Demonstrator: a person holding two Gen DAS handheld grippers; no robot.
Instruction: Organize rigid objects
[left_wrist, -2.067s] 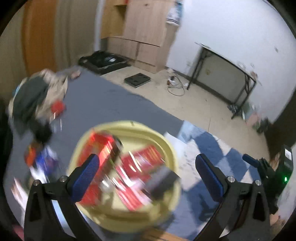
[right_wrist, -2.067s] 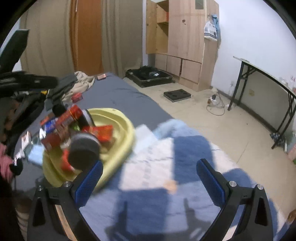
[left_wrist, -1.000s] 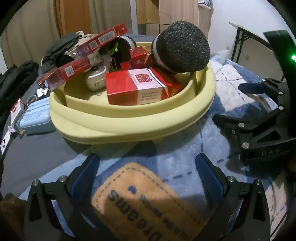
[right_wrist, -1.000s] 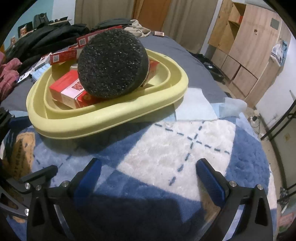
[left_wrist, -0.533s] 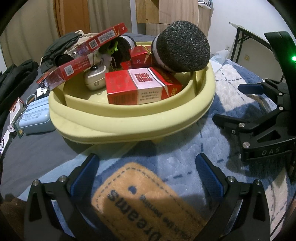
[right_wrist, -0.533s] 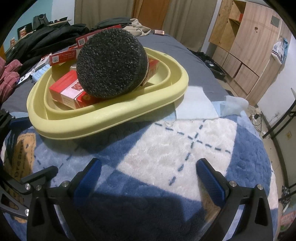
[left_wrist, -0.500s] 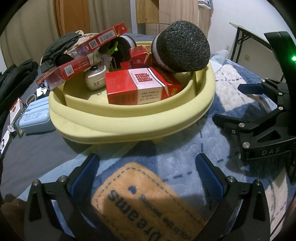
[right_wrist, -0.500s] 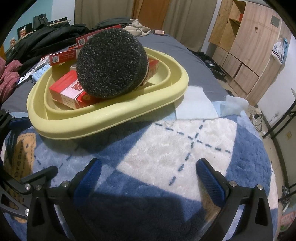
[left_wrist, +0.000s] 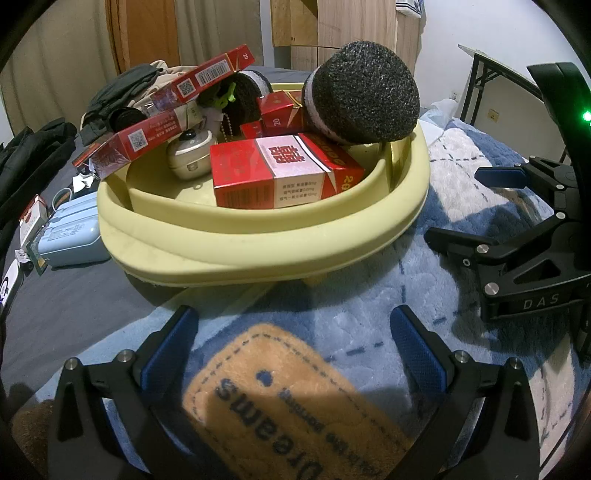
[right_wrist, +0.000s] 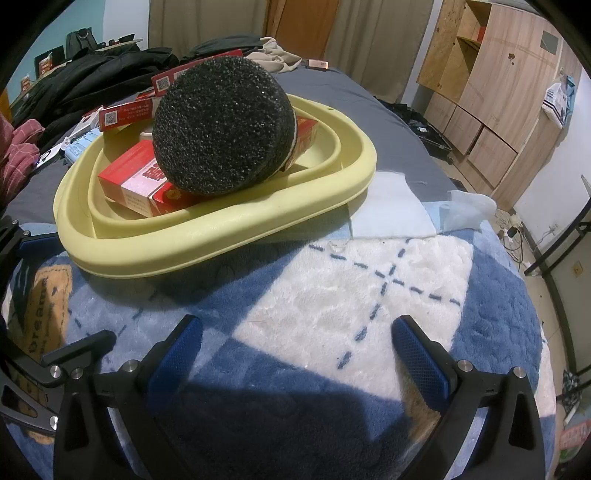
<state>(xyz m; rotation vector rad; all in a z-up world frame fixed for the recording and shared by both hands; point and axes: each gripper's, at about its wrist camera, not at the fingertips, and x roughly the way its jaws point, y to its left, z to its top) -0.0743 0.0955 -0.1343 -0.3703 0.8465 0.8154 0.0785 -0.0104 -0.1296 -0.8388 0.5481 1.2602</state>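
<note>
Yellow basin (left_wrist: 258, 254), full, on the blanket's (right_wrist: 351, 295) near edge: sorting not begun. Your left gripper (left_wrist: 293, 347) and right gripper (right_wrist: 295, 347) gape wide, empty. Next, probably lift the black sponge (right_wrist: 221, 125) off the red carton (left_wrist: 273, 173).

Blue-white blanket (right_wrist: 369, 295) near, tan patch (left_wrist: 288, 398) on it. Dark clothes (right_wrist: 92, 81) far left. Wardrobe (right_wrist: 491, 85) far right.

A pale yellow basin (left_wrist: 258, 240) holds red-and-white boxes (left_wrist: 280, 173) and a black sponge (right_wrist: 221, 125) with a white band. The blanket (right_wrist: 369, 295) is blue-and-white check with dashed stitching and a tan patch (left_wrist: 288, 398).
</note>
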